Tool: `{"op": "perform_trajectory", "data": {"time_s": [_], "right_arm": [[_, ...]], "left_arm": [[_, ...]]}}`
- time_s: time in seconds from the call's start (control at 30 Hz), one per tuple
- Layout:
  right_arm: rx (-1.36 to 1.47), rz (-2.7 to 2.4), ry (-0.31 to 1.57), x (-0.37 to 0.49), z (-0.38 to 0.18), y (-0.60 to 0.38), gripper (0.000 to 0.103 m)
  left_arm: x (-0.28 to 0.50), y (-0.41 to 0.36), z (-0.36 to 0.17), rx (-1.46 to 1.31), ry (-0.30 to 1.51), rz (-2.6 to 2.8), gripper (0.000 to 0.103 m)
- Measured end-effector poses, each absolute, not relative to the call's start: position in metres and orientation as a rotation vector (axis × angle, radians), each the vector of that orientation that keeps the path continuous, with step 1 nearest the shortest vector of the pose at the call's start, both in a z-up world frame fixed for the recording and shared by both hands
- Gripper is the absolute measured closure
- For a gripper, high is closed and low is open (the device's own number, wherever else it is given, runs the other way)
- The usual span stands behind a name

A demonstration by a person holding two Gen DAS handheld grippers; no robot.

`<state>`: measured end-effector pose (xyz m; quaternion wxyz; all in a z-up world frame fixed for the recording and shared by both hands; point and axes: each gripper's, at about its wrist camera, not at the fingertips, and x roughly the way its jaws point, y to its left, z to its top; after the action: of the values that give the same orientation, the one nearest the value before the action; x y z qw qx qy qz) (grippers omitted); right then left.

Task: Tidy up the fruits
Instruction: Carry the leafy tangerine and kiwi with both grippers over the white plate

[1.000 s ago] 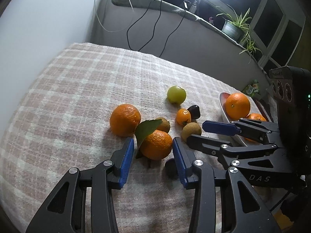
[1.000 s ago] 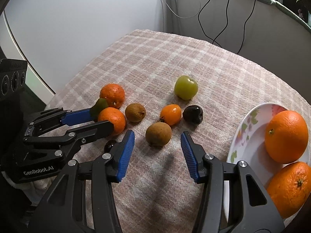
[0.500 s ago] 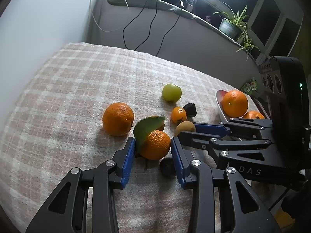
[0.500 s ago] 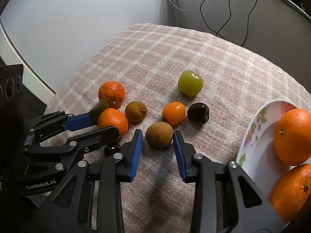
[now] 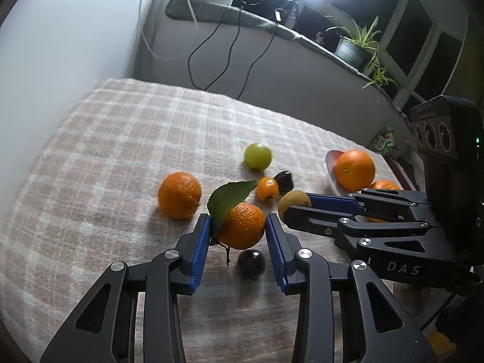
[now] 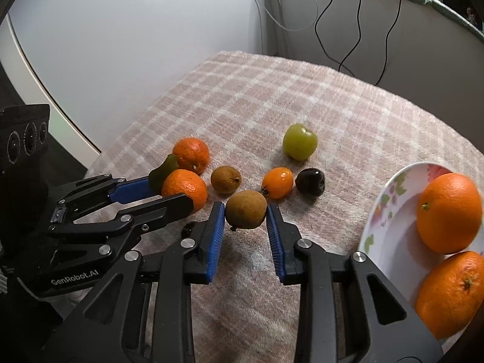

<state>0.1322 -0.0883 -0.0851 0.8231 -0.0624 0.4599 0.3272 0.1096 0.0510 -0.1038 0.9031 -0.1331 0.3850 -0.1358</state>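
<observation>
With the left gripper (image 5: 237, 230) clamped on the leafy mandarin (image 5: 242, 225) and the right gripper (image 6: 245, 216) on the brown fruit (image 6: 246, 209), either round fruit may slip out on lifting

We are seeing orange mandarins (image 5: 242, 225), a green leaf (image 5: 228, 201), blue pads (image 6: 216, 236) and a pink-and-white checked cloth (image 6: 302, 99).

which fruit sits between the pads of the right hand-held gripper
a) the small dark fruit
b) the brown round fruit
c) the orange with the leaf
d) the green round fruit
b: in the right wrist view the right hand-held gripper has its blue pads against both sides of the brown round fruit; the orange with the leaf is between the pads of the left hand-held gripper.
</observation>
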Motion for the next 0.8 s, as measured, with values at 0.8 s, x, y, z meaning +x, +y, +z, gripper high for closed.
{"op": "perform_trajectory", "data": {"time_s": [0.8], "right_arm": [[-0.093, 0.502, 0.891, 0.102, -0.068, -0.205, 0.073]], "left_arm": [[0.142, -0.049, -0.08, -0.197, 0.771, -0.467, 0.067]]}}
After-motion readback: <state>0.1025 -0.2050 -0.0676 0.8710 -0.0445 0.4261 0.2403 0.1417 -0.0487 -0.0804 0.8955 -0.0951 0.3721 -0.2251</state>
